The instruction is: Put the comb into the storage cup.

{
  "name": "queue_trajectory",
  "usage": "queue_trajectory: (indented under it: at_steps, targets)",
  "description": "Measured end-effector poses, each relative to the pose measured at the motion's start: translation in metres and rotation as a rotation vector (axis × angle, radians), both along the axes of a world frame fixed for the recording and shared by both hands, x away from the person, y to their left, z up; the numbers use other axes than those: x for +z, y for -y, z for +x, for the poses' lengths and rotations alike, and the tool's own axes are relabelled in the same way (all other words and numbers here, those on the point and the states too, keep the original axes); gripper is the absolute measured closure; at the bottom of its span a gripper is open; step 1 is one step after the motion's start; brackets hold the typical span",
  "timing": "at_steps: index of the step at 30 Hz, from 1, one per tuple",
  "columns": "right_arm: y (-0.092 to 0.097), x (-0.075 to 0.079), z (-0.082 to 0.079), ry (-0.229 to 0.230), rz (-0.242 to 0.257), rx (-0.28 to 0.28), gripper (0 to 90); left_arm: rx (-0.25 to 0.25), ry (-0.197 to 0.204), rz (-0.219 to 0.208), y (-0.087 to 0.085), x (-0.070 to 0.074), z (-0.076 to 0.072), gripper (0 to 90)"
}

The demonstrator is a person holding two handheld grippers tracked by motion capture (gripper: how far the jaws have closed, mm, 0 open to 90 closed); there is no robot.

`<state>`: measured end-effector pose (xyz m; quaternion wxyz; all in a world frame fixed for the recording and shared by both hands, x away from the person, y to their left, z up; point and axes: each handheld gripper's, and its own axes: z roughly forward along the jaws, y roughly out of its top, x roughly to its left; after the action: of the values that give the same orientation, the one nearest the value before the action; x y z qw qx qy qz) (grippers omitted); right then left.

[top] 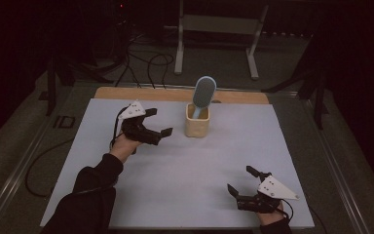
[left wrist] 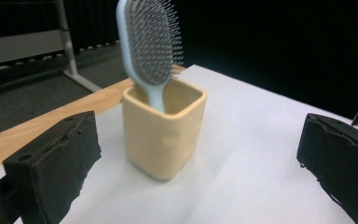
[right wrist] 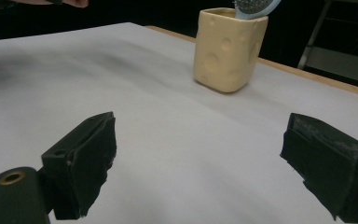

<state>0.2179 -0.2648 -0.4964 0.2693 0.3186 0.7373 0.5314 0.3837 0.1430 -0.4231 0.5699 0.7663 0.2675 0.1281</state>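
Plainly, the left claw [top: 158,122] is the nearer one: it hovers just beside the cup [top: 197,120], on the cup's left in the high view, jaws spread wide and holding nothing. In the left gripper view the cup [left wrist: 164,133] stands straight ahead between the two jaws, a little toward the left one, so the line from claw to cup runs forward along the claw's own axis.

The brush [top: 203,95] stands handle-down in the cup, its long axis close to upright and leaning slightly, the bristled head [left wrist: 152,43] well above the rim.

The right claw [top: 241,183] rests near the front edge of the white surface [top: 185,175], well apart from the cup, jaws likewise open and empty; from there the cup [right wrist: 228,49] lies far ahead and a little right.

A grasp by the left claw looks the shorter move.
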Motion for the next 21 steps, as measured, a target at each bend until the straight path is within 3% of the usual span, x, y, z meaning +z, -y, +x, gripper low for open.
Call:
queue_trajectory:
  at_steps: [11,13,21]
  targets:
    - [-0.001,-0.001,0.000,-0.003,0.000,-0.001,9.5,0.025,-0.007,0.011,-0.033,-0.004,-0.022,0.0]
    - [-0.001,-0.001,0.000,-0.005,-0.003,-0.001,9.5,0.027,-0.010,0.032,-0.043,-0.005,-0.028,0.0]
    - [-0.001,0.000,0.000,0.000,-0.007,-0.002,9.5,0.049,-0.024,0.047,-0.068,-0.012,-0.050,0.0]
